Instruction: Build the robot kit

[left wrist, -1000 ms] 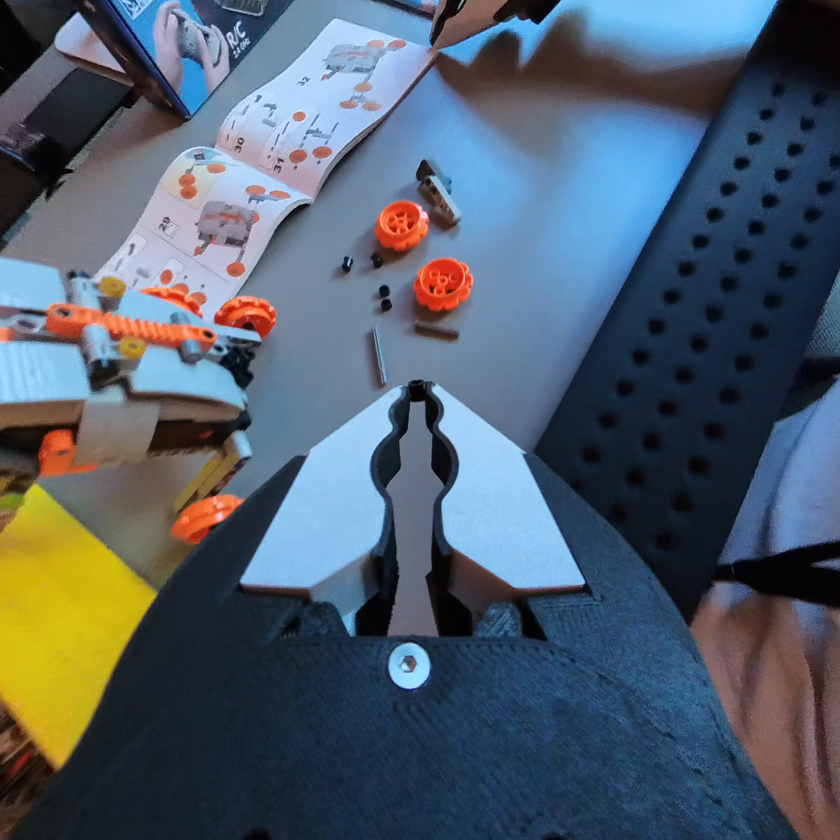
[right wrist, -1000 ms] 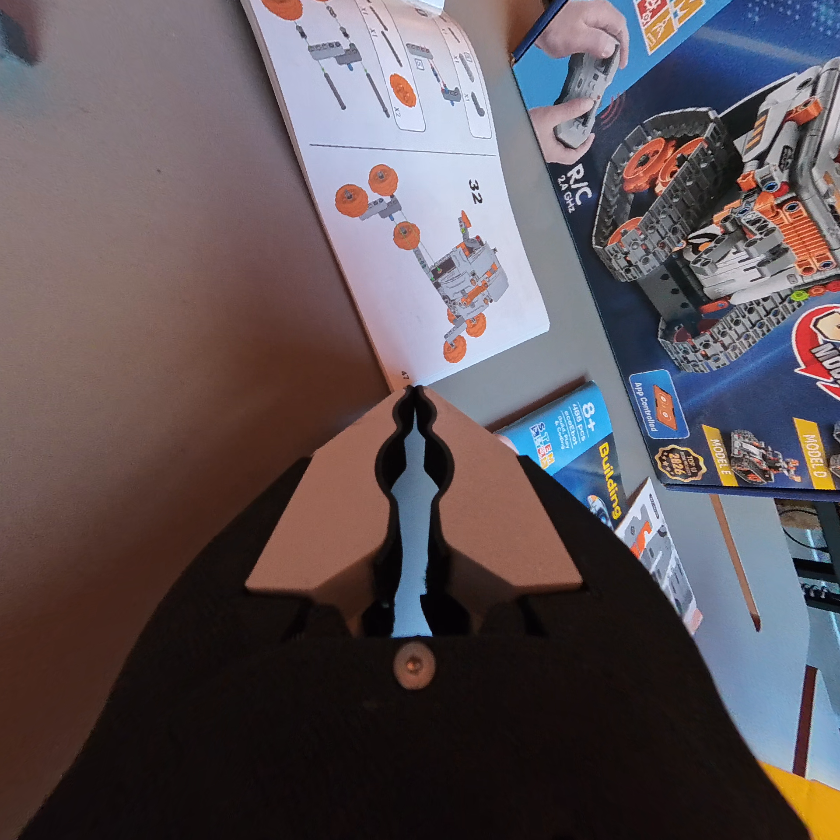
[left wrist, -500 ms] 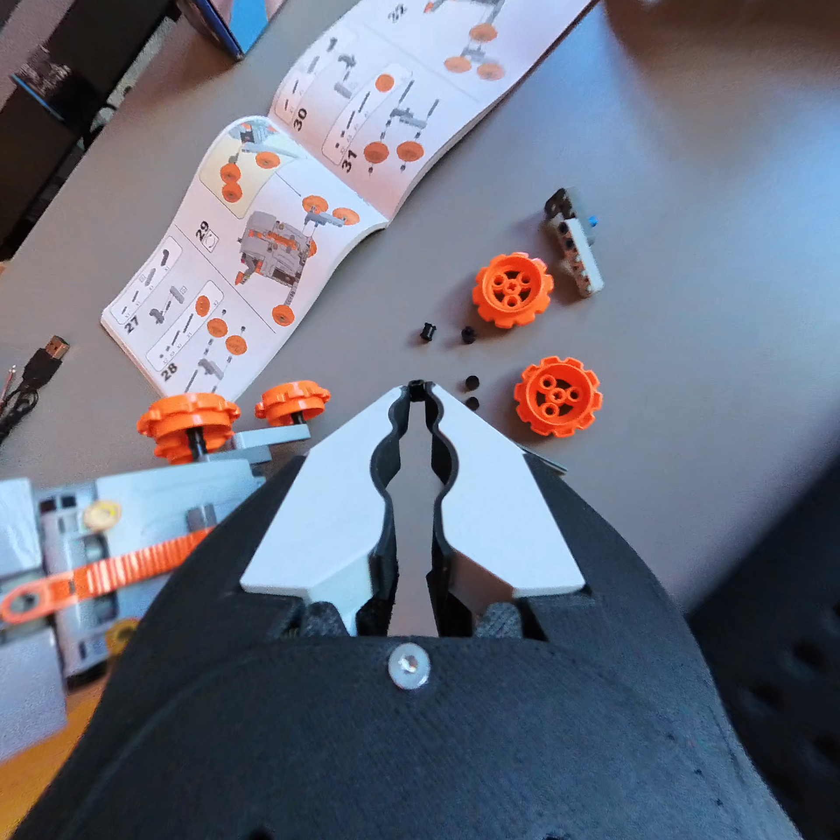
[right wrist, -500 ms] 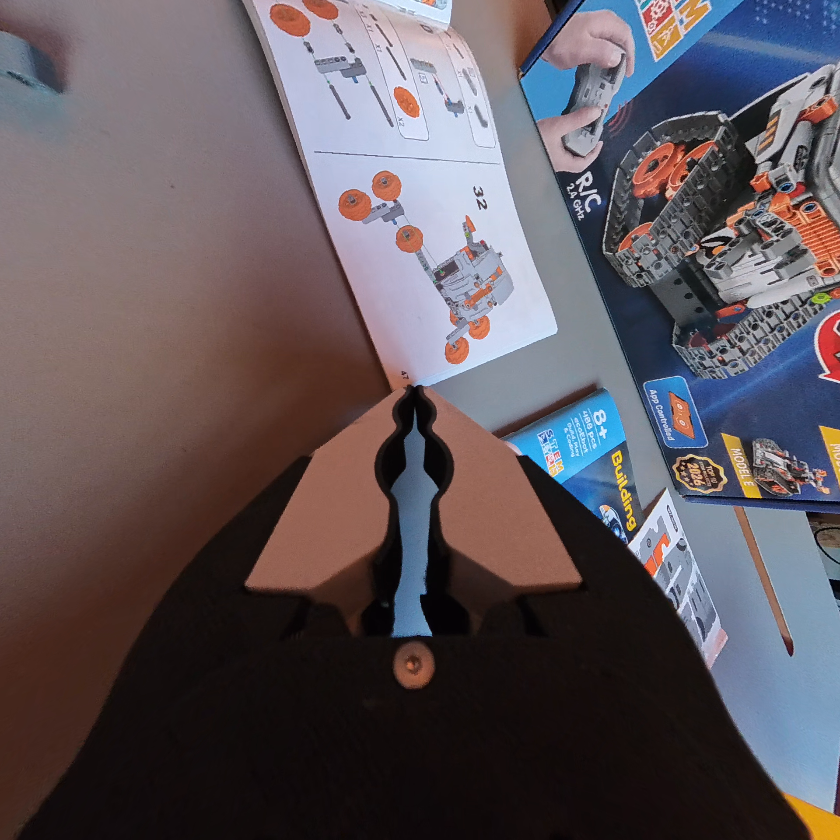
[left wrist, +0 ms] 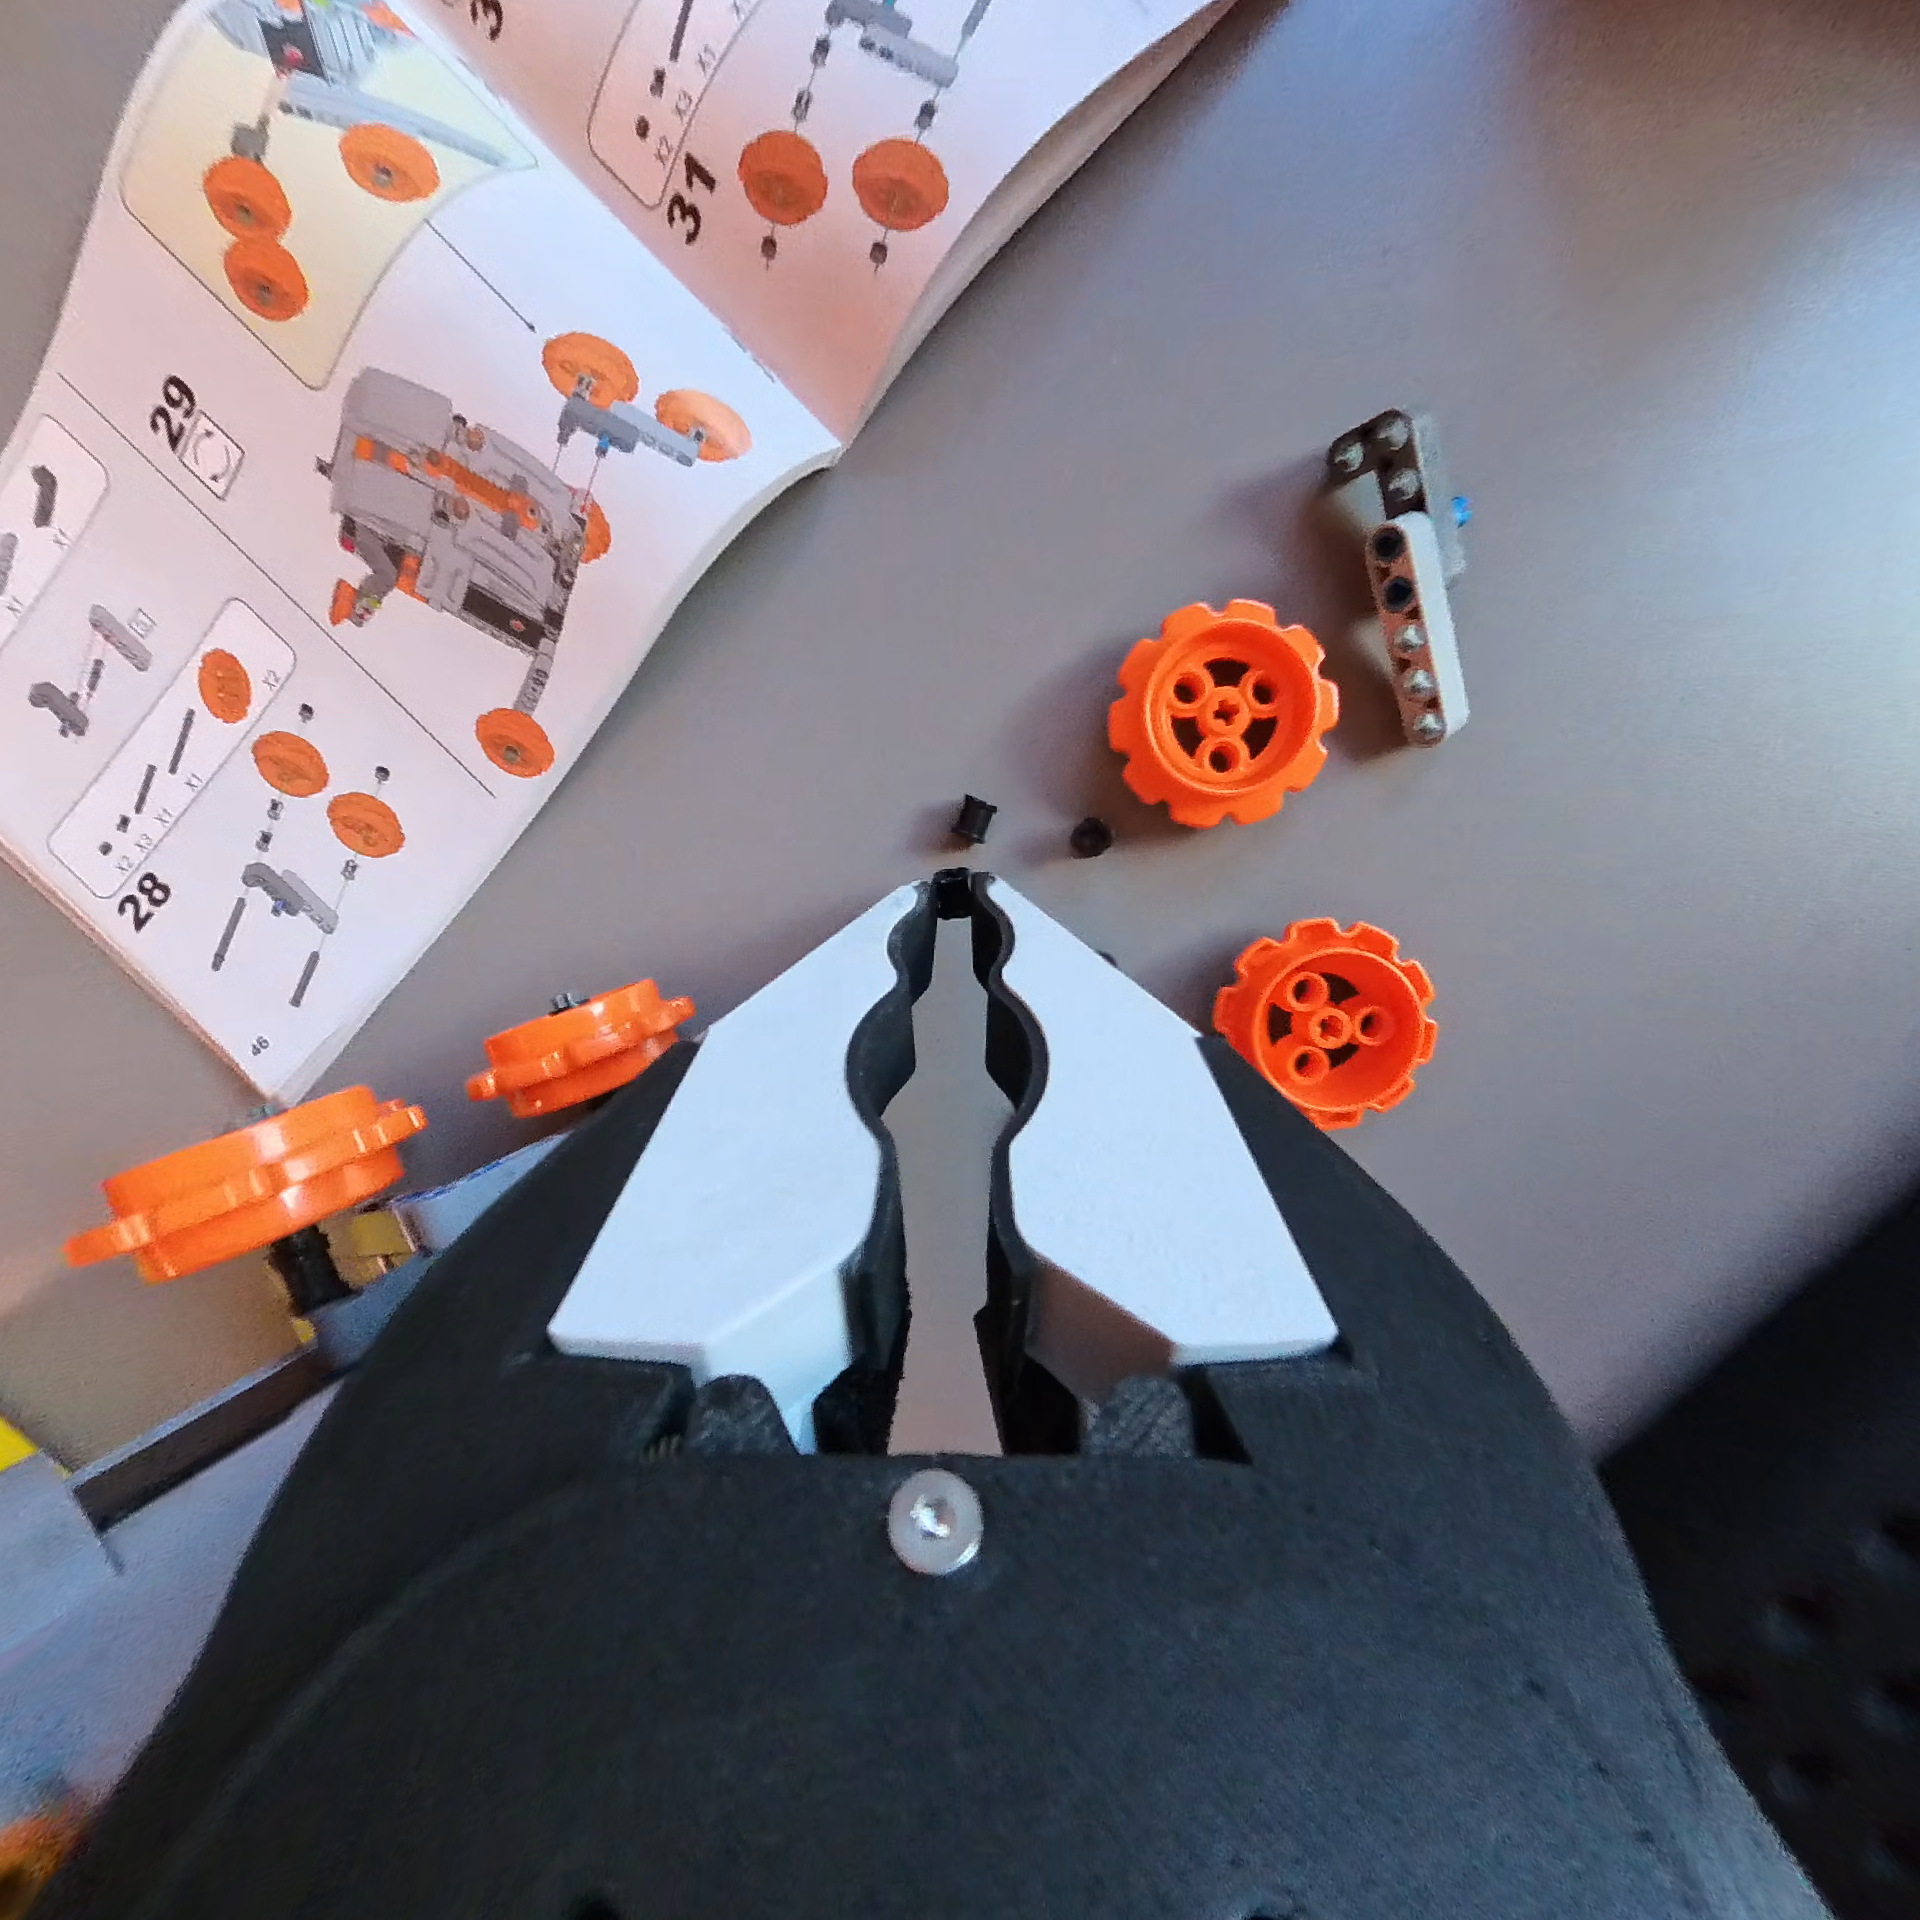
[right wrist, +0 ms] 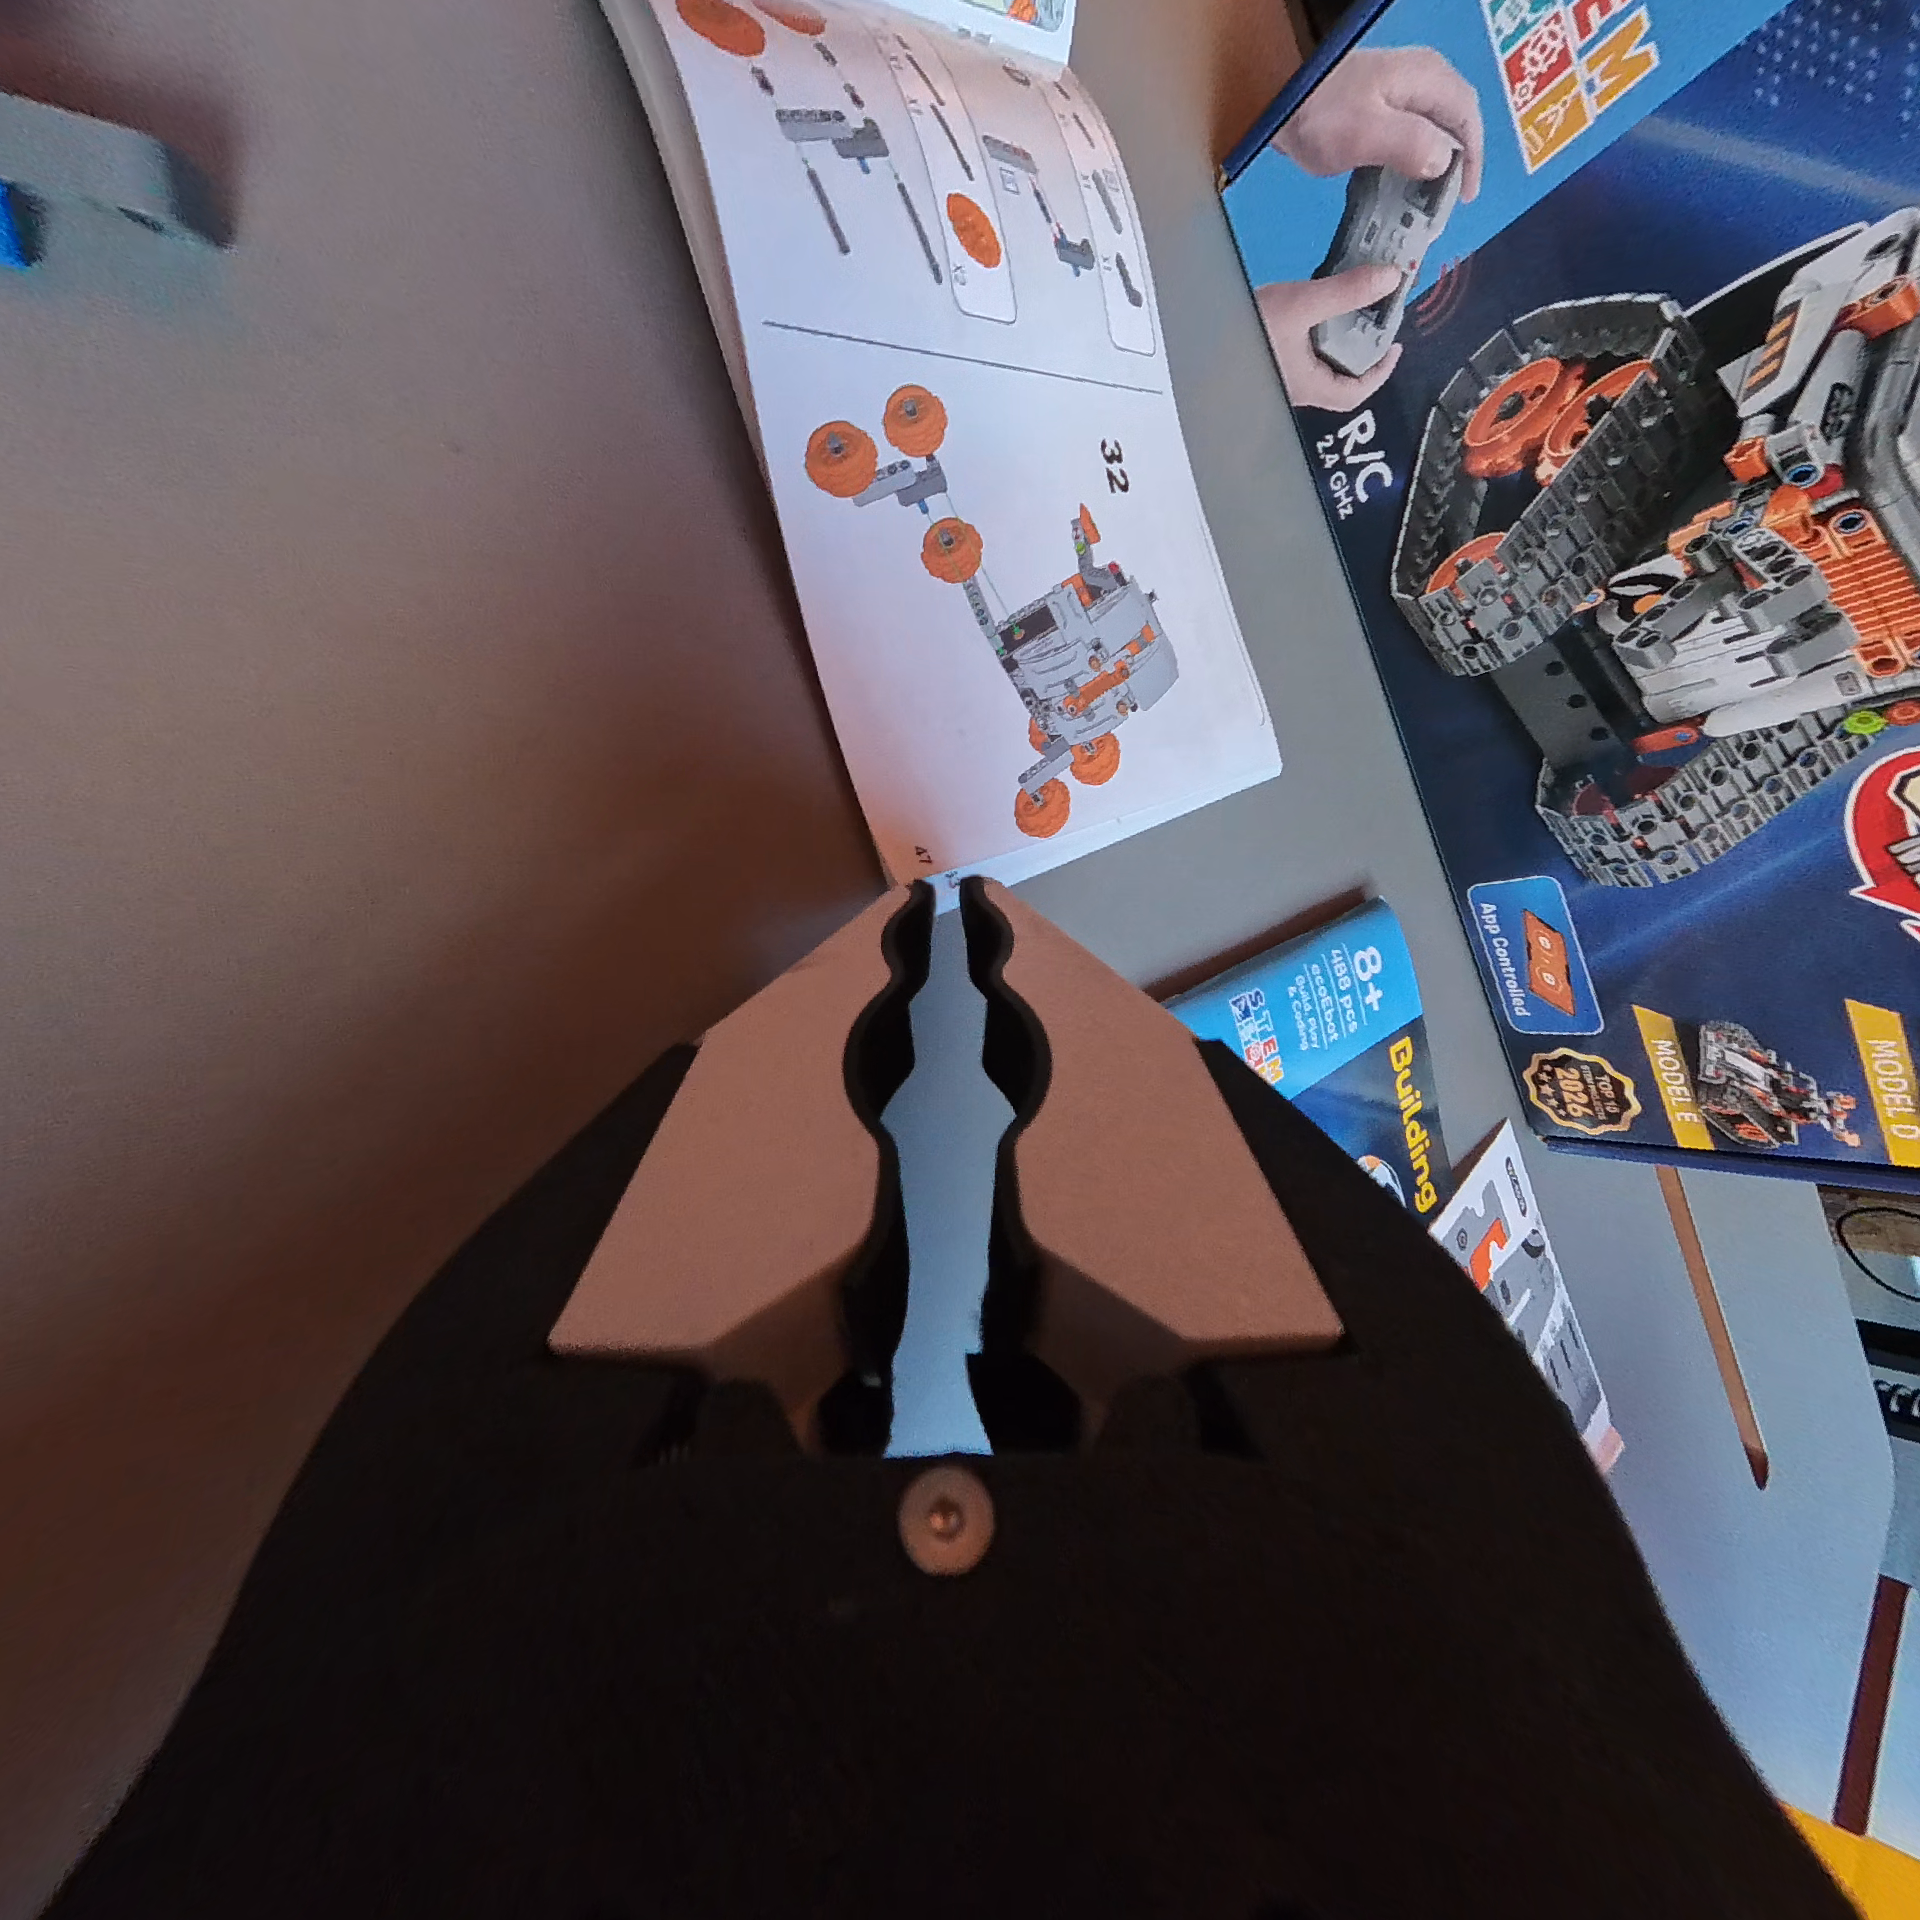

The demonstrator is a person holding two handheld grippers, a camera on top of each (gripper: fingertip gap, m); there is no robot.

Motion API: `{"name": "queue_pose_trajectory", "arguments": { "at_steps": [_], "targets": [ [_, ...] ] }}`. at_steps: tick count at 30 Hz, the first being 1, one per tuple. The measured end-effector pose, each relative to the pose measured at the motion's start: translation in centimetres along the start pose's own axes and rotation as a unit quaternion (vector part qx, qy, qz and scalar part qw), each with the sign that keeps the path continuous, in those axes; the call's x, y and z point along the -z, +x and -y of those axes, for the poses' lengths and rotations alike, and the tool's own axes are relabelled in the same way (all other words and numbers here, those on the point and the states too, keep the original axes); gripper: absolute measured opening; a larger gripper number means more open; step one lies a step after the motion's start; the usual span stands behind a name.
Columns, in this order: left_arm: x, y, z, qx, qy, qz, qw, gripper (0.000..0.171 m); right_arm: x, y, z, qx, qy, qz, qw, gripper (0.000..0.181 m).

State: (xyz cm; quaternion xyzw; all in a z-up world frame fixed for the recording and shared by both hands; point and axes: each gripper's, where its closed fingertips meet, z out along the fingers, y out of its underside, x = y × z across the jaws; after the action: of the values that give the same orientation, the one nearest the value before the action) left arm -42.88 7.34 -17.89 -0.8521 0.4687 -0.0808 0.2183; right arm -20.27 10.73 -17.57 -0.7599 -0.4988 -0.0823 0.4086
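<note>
Pin [left wrist: 951, 896], small and black, clamped in left hand-held gripper [left wrist: 952, 902]; right hand-held gripper [right wrist: 943, 891] seemingly slightly apart, empty.

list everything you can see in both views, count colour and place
loose wheels: 2, orange, flat on the table right of the left gripper's tip
small pins: 2 loose, black, just beyond that tip
held pin: 1, black, pinched at the left gripper's tip
beam assembly: 1, grey, beyond the farther wheel
mounted wheels: 2, orange, on a partly hidden grey model at lower left
instruction booklet: 1, white, open, upper left
box: 1, blue, right of the booklet in the right wrist view
small booklet: 1, blue, below the box
table: 1, grey
left gripper: 1, black and white, shut on the pin
right gripper: 1, black, slightly open, empty, at the booklet's corner
</note>
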Motion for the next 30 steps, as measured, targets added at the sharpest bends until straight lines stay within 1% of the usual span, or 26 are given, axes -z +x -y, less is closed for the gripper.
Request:
{"name": "queue_pose_trajectory", "arguments": {
  "at_steps": [3, 8, 12, 19, 22, 23, 25, 27, 30],
  "targets": [
    [-0.7, -0.1, -0.2, 0.0, -0.006, -0.004, 1.0, 0.004, 0.3, 0.0, -0.4, 0.005, -0.014, -0.001, 1.0, 0.009],
    [-0.8, -0.6, 0.0, 0.01, 0.007, -0.004, 1.0, 0.004, 1.1, -0.4, -0.5, 0.02, -0.025, 0.006, 0.999, 0.012],
    [-0.8, -0.5, -0.1, 0.017, 0.012, -0.011, 1.0, 0.004, 1.3, -1.4, -0.3, 0.045, -0.022, 0.023, 0.998, 0.014],
    [-0.9, -0.2, 0.2, 0.01, 0.028, -0.025, 0.999, 0.005, 1.3, -1.8, -0.1, 0.045, -0.02, 0.029, 0.998, 0.014],
    [-0.9, 0.2, 0.3, 0.015, 0.032, -0.04, 0.999, 0.009, 1.3, -1.7, -0.2, 0.043, -0.02, 0.03, 0.998, 0.014],
    [-0.8, 0.3, 0.3, 0.017, 0.032, -0.043, 0.998, 0.013, 1.3, -1.7, -0.2, 0.043, -0.018, 0.03, 0.998, 0.014],
    [-0.5, 0.1, 0.3, 0.025, 0.035, -0.039, 0.998, 0.017, 1.3, -1.7, -0.1, 0.041, -0.01, 0.032, 0.999, 0.014],
    [0.6, 0.2, 0.9, 0.037, 0.061, -0.043, 0.997, 0.02, 1.2, -1.6, 0.0, 0.032, -0.003, 0.034, 0.999, 0.014],
    [3.9, 0.3, 2.6, 0.047, 0.136, -0.034, 0.989, 0.016, 1.1, -1.6, 0.0, 0.032, 0.0, 0.033, 0.999, 0.014]
  ]
}}
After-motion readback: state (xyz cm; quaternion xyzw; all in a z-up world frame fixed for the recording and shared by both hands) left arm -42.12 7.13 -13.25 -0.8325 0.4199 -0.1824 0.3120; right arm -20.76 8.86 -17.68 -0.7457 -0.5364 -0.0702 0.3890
